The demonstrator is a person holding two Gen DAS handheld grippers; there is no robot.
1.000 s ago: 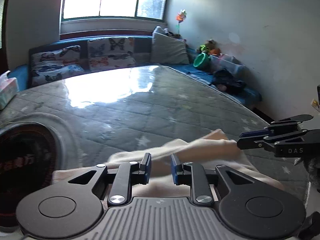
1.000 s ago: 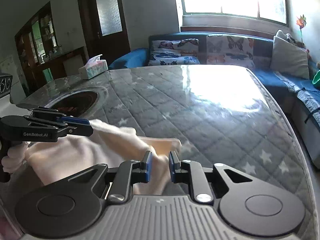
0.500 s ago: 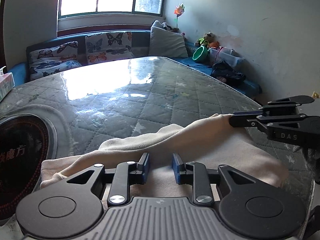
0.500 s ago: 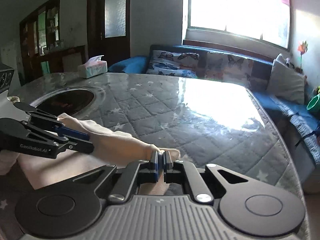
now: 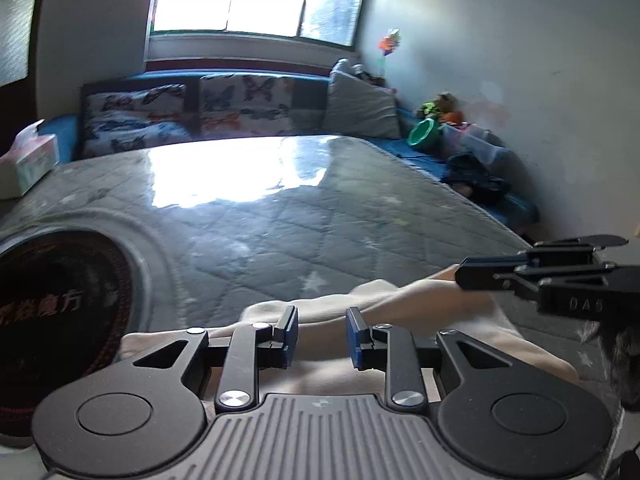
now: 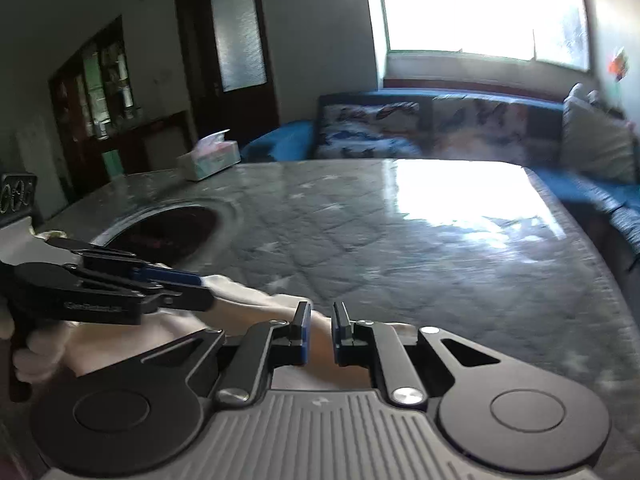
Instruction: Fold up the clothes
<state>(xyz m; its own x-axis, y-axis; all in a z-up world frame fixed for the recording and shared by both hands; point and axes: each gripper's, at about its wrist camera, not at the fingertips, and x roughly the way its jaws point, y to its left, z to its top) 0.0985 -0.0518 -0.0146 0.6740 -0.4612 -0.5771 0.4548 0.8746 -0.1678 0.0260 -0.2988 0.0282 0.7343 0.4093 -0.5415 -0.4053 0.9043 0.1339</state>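
A cream garment (image 5: pixel 420 300) lies bunched at the near edge of the grey quilted table cover (image 5: pixel 280 232). My left gripper (image 5: pixel 322 332) hovers over its long fold, jaws apart, with cloth showing in the gap but not pinched. The right gripper (image 5: pixel 460 276) reaches in from the right, its tips at the fold's far end. In the right wrist view my right gripper (image 6: pixel 321 332) is opening; a narrow gap shows cloth (image 6: pixel 256 300) between the pads, which do not press on it. The left gripper (image 6: pixel 200 288) comes in from the left, held by a white-gloved hand (image 6: pixel 36 348).
A dark round inset (image 5: pixel 60 308) sits in the table at the left. A tissue box (image 5: pixel 28 160) stands at the far left corner. A blue sofa with butterfly cushions (image 5: pixel 240 108) runs behind the table, with toys and a green bowl (image 5: pixel 424 132) on it.
The right jaws, open a second ago, closed on the fold's end half a second ago and now stand slightly apart. The left jaws widened a little; the cloth ridge lies lower.
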